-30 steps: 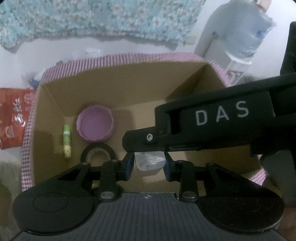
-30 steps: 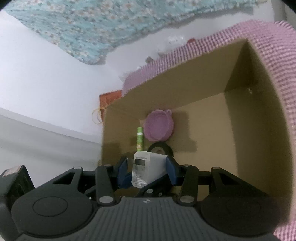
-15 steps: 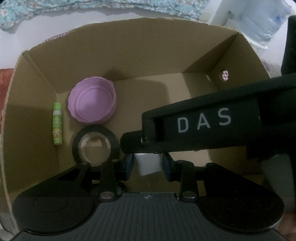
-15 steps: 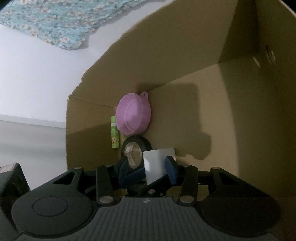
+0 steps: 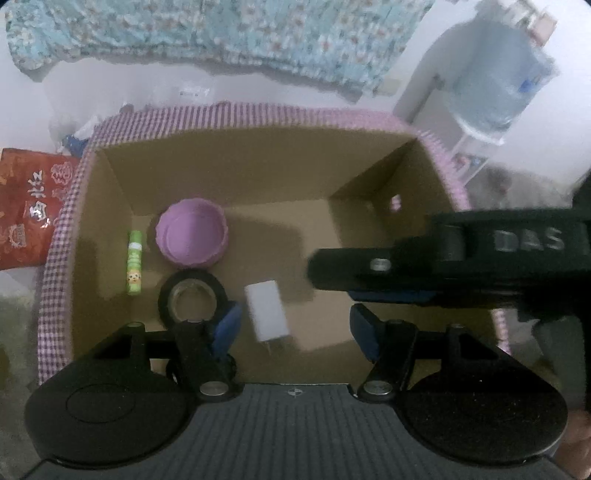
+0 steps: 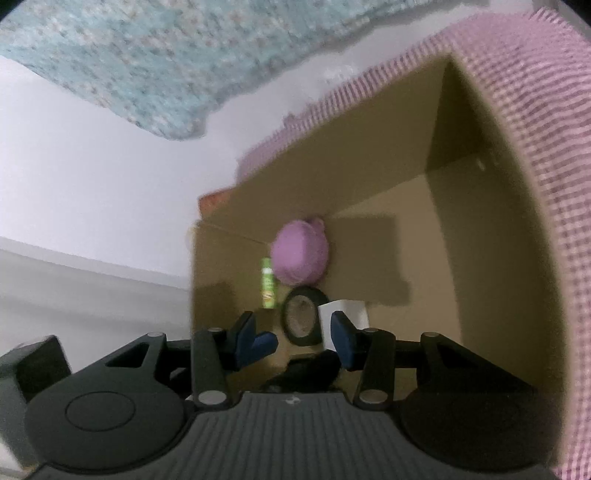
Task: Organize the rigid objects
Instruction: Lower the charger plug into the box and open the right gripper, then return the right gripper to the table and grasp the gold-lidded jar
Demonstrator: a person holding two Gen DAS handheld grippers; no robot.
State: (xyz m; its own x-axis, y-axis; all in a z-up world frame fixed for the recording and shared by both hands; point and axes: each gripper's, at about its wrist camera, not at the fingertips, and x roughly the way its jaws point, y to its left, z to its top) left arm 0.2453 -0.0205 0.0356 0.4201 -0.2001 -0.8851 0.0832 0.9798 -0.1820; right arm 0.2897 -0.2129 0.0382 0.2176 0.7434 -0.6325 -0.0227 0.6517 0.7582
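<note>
Lying in the box [image 5: 258, 173] beside the tape [image 5: 192, 297], the charger [image 5: 266, 311] rests free; both hand-held grippers, left [image 5: 295, 328] and right [image 6: 295, 334], gape apart.

Box on a pale floor

Cardboard box [image 5: 258, 173] with pink checked rim; red packet [image 5: 26, 203] just left of it.

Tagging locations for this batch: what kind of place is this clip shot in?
Probably a room in a home, maybe a bedroom: floral fabric hangs along the white wall, a water-cooler bottle stands in the corner, and a gingham-covered cardboard box holds small household items.
</note>
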